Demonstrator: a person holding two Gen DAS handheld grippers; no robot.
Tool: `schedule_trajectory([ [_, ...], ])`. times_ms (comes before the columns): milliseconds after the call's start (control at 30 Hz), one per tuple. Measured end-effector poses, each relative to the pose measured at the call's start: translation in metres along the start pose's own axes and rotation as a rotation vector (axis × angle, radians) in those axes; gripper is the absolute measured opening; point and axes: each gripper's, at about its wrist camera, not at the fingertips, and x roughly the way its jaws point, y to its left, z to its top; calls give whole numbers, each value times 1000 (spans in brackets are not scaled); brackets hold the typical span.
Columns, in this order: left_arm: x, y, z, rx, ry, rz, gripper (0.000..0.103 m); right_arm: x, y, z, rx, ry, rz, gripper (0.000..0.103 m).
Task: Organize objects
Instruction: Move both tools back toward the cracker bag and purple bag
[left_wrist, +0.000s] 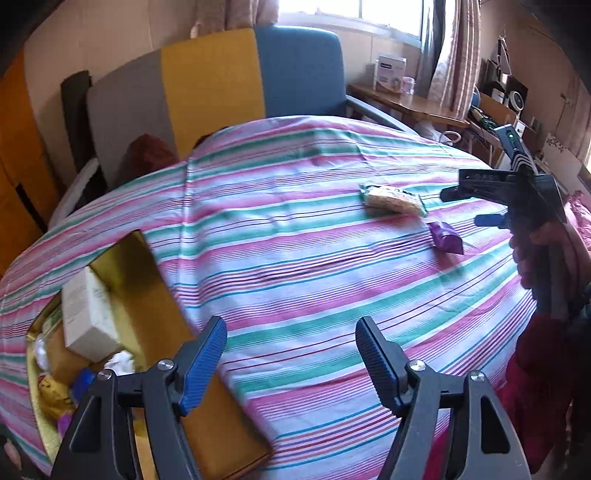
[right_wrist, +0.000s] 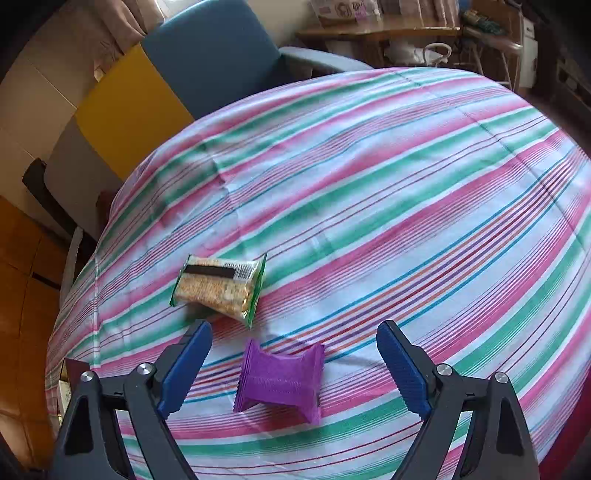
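A purple ridged packet (right_wrist: 280, 380) lies on the striped tablecloth (right_wrist: 369, 184), low between the fingers of my right gripper (right_wrist: 293, 332). That gripper is open and its blue pads stand clear of the packet on both sides. Just beyond lies a green-edged cereal snack pack (right_wrist: 219, 286). In the left wrist view the same snack pack (left_wrist: 393, 199) and purple packet (left_wrist: 445, 238) sit at the far right, with the right gripper (left_wrist: 469, 206) over them. My left gripper (left_wrist: 291, 332) is open and empty beside an open yellow-brown box (left_wrist: 147, 295).
The box holds a white carton (left_wrist: 86, 314) and several small packets. A grey, yellow and blue chair back (left_wrist: 207, 92) stands behind the table. A hand (left_wrist: 535, 251) holds the right gripper, with red fabric (left_wrist: 535, 369) below it. A cluttered wooden desk (left_wrist: 402, 101) is far right.
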Motion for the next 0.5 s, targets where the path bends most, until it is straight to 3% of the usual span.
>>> schedule_trajectory([
  [133,11,-6,8,-18,27,-45,73,11,17,-7,-88,53,-12,93],
  [233,20,-10,12,-35,49,-79,73,18,32,-16,-184,74,-74,94],
  [500,44,-17,22,-58,109,-140,73,15,39,-21,-240,70,-89,103],
])
